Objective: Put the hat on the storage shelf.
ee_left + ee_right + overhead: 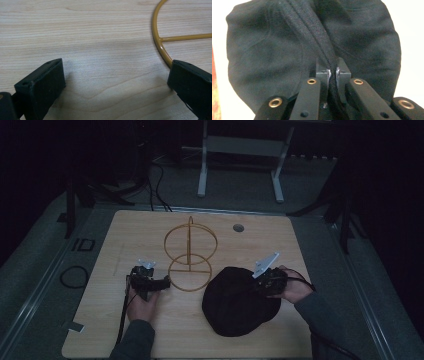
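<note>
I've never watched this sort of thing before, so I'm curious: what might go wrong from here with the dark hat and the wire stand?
The right gripper pinches only a narrow fold of the black hat; when lifted, the fabric might slip free. The gold wire stand looks light, and the left gripper sits open beside its base ring without holding it, so pulling the hat over it could tip or shove it across the table.

Bare table [135,232] lies open along the left and far edges, while the gold wire stand [190,252] (upright mid-table) and the black hat [237,302] near-right block the middle.
</note>
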Motion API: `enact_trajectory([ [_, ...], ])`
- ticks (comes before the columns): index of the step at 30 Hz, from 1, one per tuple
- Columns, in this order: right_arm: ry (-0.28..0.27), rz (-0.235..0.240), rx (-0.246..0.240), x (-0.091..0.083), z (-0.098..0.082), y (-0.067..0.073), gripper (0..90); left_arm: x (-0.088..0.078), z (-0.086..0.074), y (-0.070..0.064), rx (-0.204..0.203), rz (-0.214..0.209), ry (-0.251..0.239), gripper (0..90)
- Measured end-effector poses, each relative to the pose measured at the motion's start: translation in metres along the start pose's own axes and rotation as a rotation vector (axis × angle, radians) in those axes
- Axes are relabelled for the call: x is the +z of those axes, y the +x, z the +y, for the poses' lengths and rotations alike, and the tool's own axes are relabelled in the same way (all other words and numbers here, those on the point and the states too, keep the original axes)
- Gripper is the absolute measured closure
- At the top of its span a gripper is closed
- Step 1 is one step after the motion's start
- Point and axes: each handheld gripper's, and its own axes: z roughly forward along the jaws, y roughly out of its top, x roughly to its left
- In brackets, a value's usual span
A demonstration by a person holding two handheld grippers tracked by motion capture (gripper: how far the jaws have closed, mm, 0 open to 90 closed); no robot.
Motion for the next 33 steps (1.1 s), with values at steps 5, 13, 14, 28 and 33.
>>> enact_trajectory([
  [5,0.02,-0.003,-0.026,-0.005,0.005,0.001,85.0,0.0,0.0,0.0,0.0,0.0,-0.001,0.7],
  [13,0.026,-0.015,-0.033,-0.015,0.01,0.001,85.1,0.0,0.0,0.0,0.001,0.0,0.0,0.7],
  [14,0.024,-0.018,-0.037,-0.017,0.01,0.0,85.1,0.0,0.0,0.0,0.0,0.0,0.0,0.7],
  [28,-0.008,-0.074,0.0,-0.038,0.012,-0.006,85.4,0.0,0.0,0.0,0.0,0.0,0.0,0.7],
  [33,-0.009,-0.103,0.049,-0.041,0.012,-0.011,85.5,0.0,0.0,0.0,0.0,0.0,0.001,0.7],
])
